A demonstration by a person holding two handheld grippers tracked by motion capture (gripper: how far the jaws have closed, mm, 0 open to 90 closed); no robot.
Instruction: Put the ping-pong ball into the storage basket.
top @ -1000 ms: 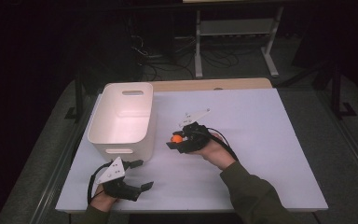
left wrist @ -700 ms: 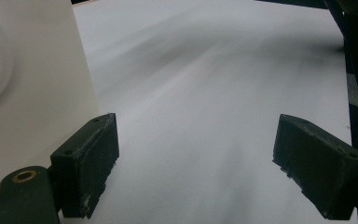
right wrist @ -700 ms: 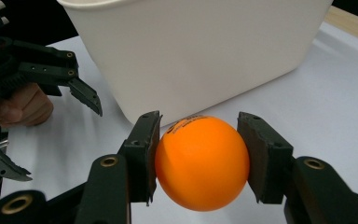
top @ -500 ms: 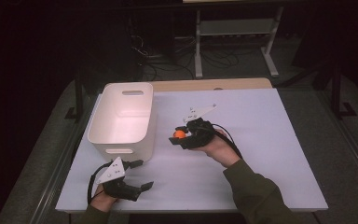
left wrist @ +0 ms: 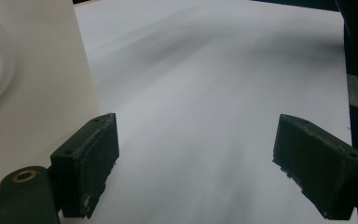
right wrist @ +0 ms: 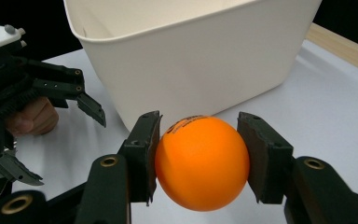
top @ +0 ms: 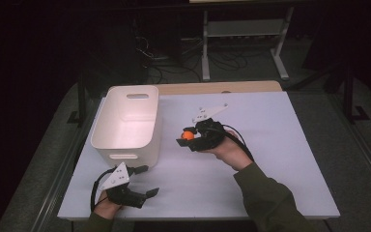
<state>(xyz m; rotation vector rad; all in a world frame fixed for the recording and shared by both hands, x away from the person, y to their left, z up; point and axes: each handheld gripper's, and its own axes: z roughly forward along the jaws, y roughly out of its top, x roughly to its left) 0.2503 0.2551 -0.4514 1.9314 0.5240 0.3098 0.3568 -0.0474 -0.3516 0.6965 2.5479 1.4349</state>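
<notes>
At the near edge of the white table [top: 270, 193], the left gripper [top: 145, 181] rested low beside the person's left hand [top: 107, 208], its jaws spread wide with nothing between them; in the left gripper view the pads [left wrist: 91, 161] stood well apart over bare tabletop, just beside one wall of the white bin [left wrist: 32, 93]. Farther in, near the middle of the table, the right gripper [top: 187, 137] was held above the surface by the right hand [top: 229, 151], its jaws clenched on an orange ball [top: 188, 135]. In the right gripper view the ball [right wrist: 201, 161] sat squarely between the two pads [right wrist: 144, 149], both pressing on its sides. The bin [top: 125, 145] stood to the left of the ball, near it but apart, open side up. Beyond the table's far edge lay a dark floor with cables [top: 222, 58].
</notes>
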